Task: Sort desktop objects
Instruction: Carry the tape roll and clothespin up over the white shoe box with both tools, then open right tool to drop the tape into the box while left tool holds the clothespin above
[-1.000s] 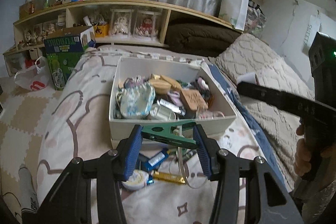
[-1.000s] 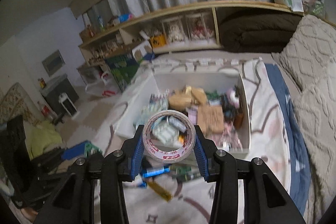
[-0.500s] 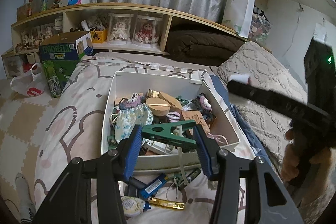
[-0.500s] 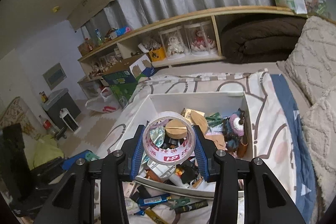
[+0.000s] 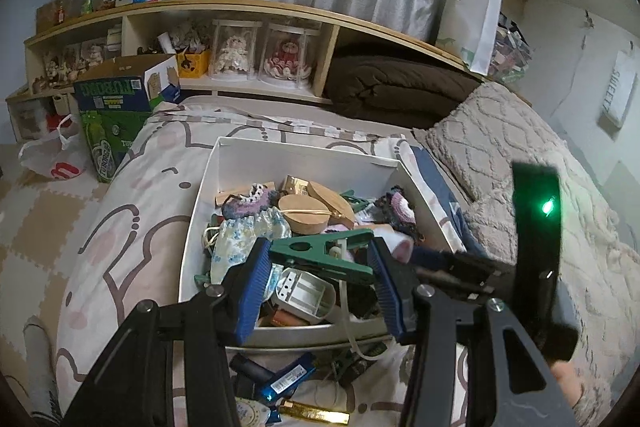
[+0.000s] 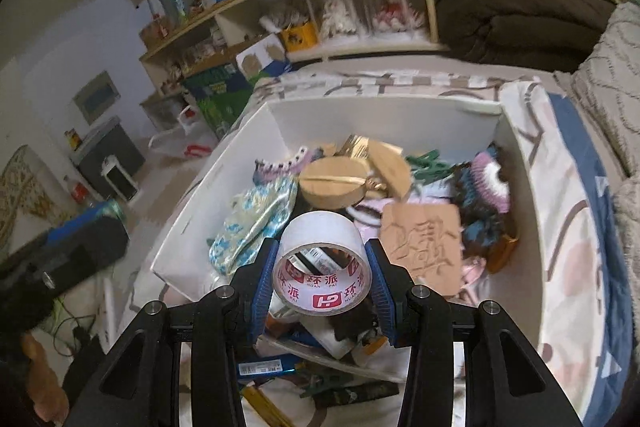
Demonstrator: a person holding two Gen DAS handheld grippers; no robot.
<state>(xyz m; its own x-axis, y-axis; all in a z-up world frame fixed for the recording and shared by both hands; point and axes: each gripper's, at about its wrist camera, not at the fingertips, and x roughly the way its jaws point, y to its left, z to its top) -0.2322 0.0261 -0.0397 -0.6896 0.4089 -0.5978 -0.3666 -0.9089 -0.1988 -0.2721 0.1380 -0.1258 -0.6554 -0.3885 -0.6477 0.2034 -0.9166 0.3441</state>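
Left wrist view: I see my left gripper (image 5: 320,273) with its jaws pinching a green clip (image 5: 322,254) crosswise, one end against each blue pad.
Under the left jaws: the near half of the white box (image 5: 280,157), where a white plastic part (image 5: 306,293) lies just below the clip.
Ahead of the left jaws: a round wooden piece (image 5: 306,215) and a blue floral pouch (image 5: 244,237) in the box.
Behind the left jaws: a blue lighter (image 5: 286,381) and a gold bar (image 5: 314,417) on the bed (image 5: 132,203), outside the box's near wall.
Right wrist view: my right gripper (image 6: 322,281) has its jaws clamped on a tape roll (image 6: 322,267), hole facing the camera.
Under the right jaws: the box's near end, over mixed clutter.
Ahead-right of the right jaws: a carved cardboard square (image 6: 420,247).
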